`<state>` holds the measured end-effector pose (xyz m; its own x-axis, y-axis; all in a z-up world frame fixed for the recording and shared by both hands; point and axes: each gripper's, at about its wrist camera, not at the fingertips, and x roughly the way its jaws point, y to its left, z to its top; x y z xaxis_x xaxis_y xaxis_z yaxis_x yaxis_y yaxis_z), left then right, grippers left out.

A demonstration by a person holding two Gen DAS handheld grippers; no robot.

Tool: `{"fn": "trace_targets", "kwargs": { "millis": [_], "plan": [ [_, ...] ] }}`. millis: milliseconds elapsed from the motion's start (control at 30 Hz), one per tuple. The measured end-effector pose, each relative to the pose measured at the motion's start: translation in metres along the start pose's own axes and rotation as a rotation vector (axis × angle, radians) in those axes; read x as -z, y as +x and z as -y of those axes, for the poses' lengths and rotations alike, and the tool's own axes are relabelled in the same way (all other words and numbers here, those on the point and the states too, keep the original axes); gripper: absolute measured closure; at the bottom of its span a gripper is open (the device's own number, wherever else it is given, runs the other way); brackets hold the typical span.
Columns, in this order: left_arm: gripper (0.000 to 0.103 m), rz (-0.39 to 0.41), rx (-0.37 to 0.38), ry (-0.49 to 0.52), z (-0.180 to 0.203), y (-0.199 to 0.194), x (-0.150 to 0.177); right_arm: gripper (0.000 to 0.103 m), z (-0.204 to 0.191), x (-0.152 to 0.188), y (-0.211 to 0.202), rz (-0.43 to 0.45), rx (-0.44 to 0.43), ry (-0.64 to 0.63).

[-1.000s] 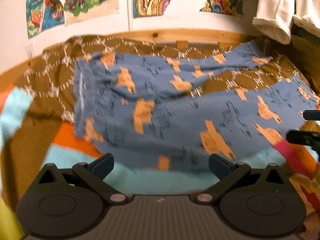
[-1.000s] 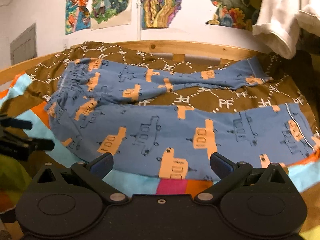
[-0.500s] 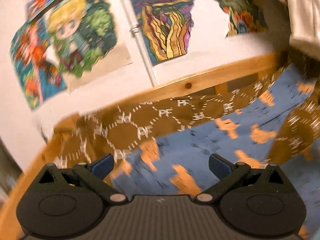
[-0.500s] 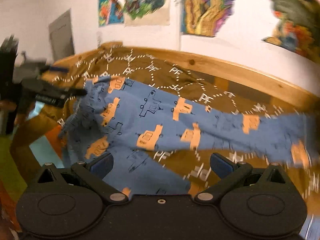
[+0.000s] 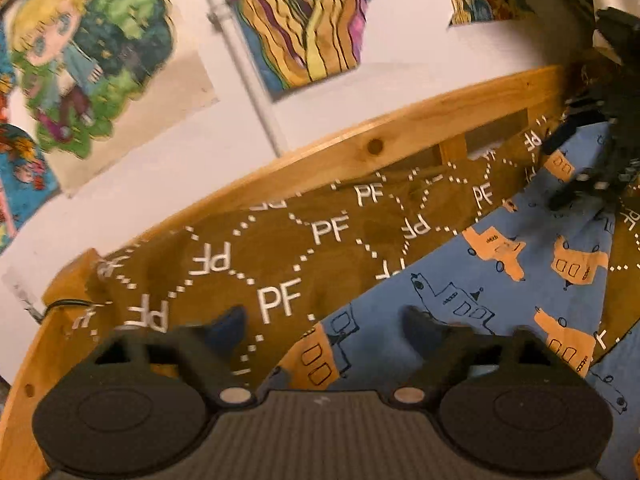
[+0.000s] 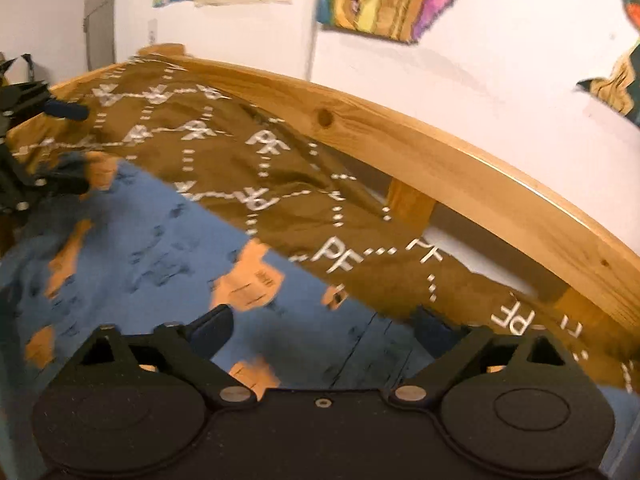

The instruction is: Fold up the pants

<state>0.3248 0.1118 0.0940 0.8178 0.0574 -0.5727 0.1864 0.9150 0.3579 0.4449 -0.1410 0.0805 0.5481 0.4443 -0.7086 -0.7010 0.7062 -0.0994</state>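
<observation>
**Both grippers low over the far pant leg**

Pants [image 5: 472,280], blue with orange vehicle prints, lie spread on a brown bedspread [image 5: 280,248] printed with white "PF" letters and dotted diamonds. Edge of the cloth runs diagonally across both views, brown cover beyond it, then a wooden bed rail [image 5: 360,148] against a white wall with colourful posters [image 5: 304,20].

Left gripper [image 5: 324,322]: fingers wide apart, nothing between them; left finger over bare bedspread, right finger over blue fabric, pant edge passing through the gap. Contact with cloth cannot be told.

Right gripper [image 6: 320,326]: fingers likewise spread, holding nothing; left finger over the pants [image 6: 140,248], right finger at the border where blue meets brown bedspread [image 6: 256,168]. View blurred.

Each gripper shows in the other's view: the right one dark at the upper right of the left view, on the pant leg; the left one at the far left edge of the right view, by the fabric's end
</observation>
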Motion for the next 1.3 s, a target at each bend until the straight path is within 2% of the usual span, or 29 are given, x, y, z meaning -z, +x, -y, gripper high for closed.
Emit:
{"fn": "trace_targets", "kwargs": {
  "millis": [67, 100, 167, 267, 333, 400, 467, 500, 567, 700, 833, 900, 1000, 1133, 1300],
  "plan": [
    [0.049, -0.032, 0.003, 0.024, 0.001, 0.011, -0.001, 0.026, 0.005, -0.006, 0.020, -0.039, 0.007, -0.033],
    [0.053, -0.040, -0.006, 0.037, 0.002, 0.014, -0.001, 0.028, 0.006, -0.008, 0.026, -0.055, 0.015, -0.055],
    [0.072, -0.076, -0.014, 0.055, 0.002, 0.023, -0.001, 0.037, 0.010, -0.011, 0.040, -0.095, 0.030, -0.104],
    [0.083, -0.123, -0.010, 0.067, 0.002, 0.032, 0.000, 0.041, 0.015, -0.014, 0.053, -0.151, 0.024, -0.150],
    [0.095, -0.119, -0.014, 0.070, 0.001, 0.032, 0.002, 0.041, 0.017, -0.013, 0.059, -0.195, 0.003, -0.179],
    [0.101, -0.118, -0.011, 0.058, -0.001, 0.032, 0.002, 0.044, 0.017, -0.011, 0.067, -0.216, 0.015, -0.213],
    [0.102, -0.116, -0.008, 0.032, -0.003, 0.031, 0.002, 0.076, 0.015, -0.008, 0.075, -0.241, 0.026, -0.232],
    [0.103, -0.112, -0.013, 0.029, -0.002, 0.030, 0.002, 0.082, 0.014, -0.007, 0.077, -0.245, 0.033, -0.241],
    [0.103, -0.094, -0.036, 0.045, 0.002, 0.026, 0.001, 0.103, 0.010, -0.005, 0.078, -0.234, 0.026, -0.256],
    [0.103, -0.036, -0.075, 0.038, 0.006, 0.011, -0.004, 0.103, 0.007, -0.004, 0.067, -0.175, 0.044, -0.285],
    [0.103, 0.015, -0.124, 0.021, 0.006, 0.001, -0.007, 0.103, 0.019, -0.015, 0.044, -0.043, 0.100, -0.215],
    [0.103, 0.009, -0.137, 0.011, 0.004, 0.003, -0.007, 0.103, 0.022, -0.020, 0.041, -0.007, 0.118, -0.199],
    [0.103, -0.020, -0.152, 0.020, 0.006, 0.012, -0.005, 0.103, 0.013, -0.026, 0.047, -0.003, 0.154, -0.228],
    [0.103, -0.051, -0.167, 0.024, 0.009, 0.022, -0.001, 0.103, 0.002, -0.019, 0.064, -0.043, 0.167, -0.251],
    [0.103, -0.047, -0.173, 0.028, 0.010, 0.022, 0.000, 0.103, -0.002, -0.015, 0.070, -0.039, 0.169, -0.238]
  ]
}}
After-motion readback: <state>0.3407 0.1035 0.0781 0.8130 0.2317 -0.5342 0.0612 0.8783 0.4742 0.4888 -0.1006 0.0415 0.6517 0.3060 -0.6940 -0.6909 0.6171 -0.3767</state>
